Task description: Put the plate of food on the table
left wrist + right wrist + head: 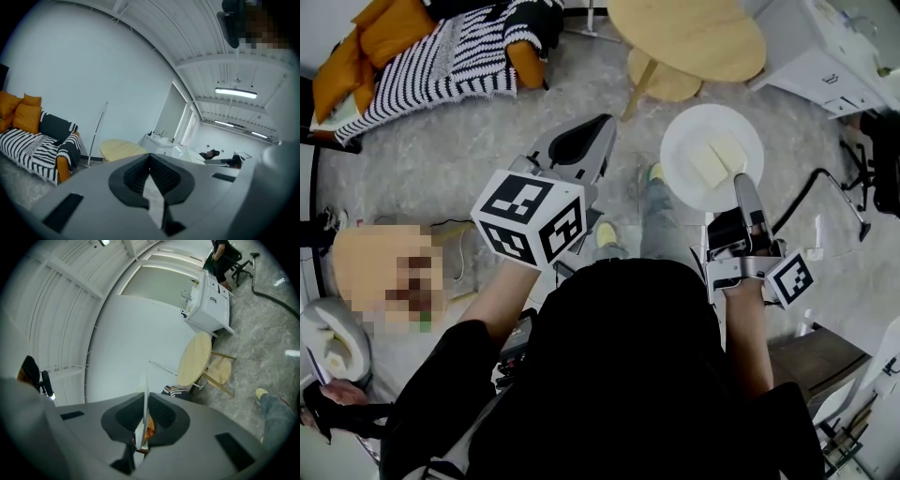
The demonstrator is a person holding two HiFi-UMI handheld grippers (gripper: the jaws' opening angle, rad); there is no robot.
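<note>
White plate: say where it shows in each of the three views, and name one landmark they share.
Head view: white plate, upper right of centre, near rim in the right gripper.
Left gripper view: probably the pale disc right of centre, beyond the jaws.
Right gripper view: edge-on, a thin white line between the jaws.
Shared landmark: the round wooden table.

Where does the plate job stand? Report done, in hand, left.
Done: the plate with its food is picked up, right gripper shut on its rim. In hand: it hangs above the floor, short of the round table. Left: set it on the table and release.
</note>
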